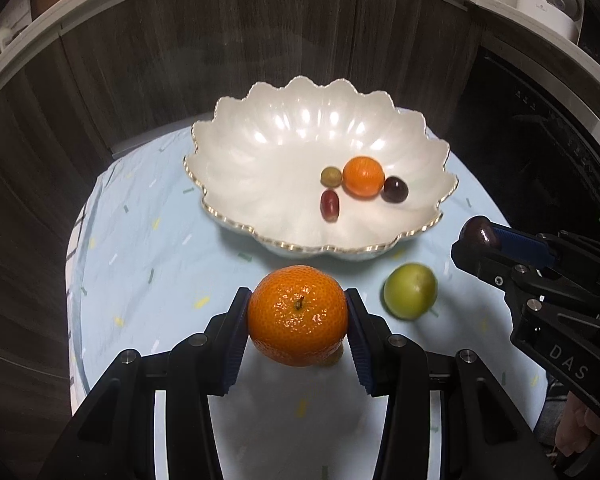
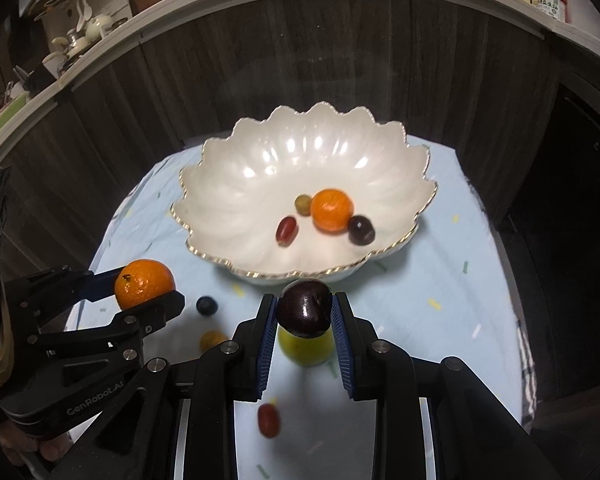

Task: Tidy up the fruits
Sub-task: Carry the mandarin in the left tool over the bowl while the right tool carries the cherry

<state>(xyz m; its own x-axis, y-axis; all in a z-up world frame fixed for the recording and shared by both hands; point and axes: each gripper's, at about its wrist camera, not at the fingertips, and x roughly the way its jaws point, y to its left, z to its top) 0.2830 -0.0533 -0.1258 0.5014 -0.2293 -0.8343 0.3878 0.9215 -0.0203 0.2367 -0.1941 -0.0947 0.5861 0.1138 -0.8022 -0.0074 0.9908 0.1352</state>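
**Carrying two fruits toward a part-filled bowl**

Judging by what is shown, the task is about half done. Four fruits are already held in the scalloped white bowl (image 1: 260, 152): a small mandarin (image 1: 363, 176), a green grape (image 1: 331, 176), a red grape (image 1: 329, 205) and a dark grape (image 1: 395, 189), all clustered right of the bowl's centre. Still left on the pale blue tablecloth (image 1: 148, 240) are a green lime-like fruit (image 1: 410, 297), a blueberry (image 2: 207, 305), a small orange fruit (image 2: 212, 340) and a red grape-like fruit (image 2: 269, 420), all on the near side of the bowl.

A large mandarin (image 1: 298, 314) is clamped squarely between the pads of the left gripper (image 1: 298, 316), stem facing the camera, lifted clear of the cloth, near the bowl's near rim. A dark plum (image 2: 305, 307) is pinched at the fingertips of the right gripper (image 2: 305, 312), just short of the rim, with the green fruit lying below it. Both held fruits are yet to be placed.
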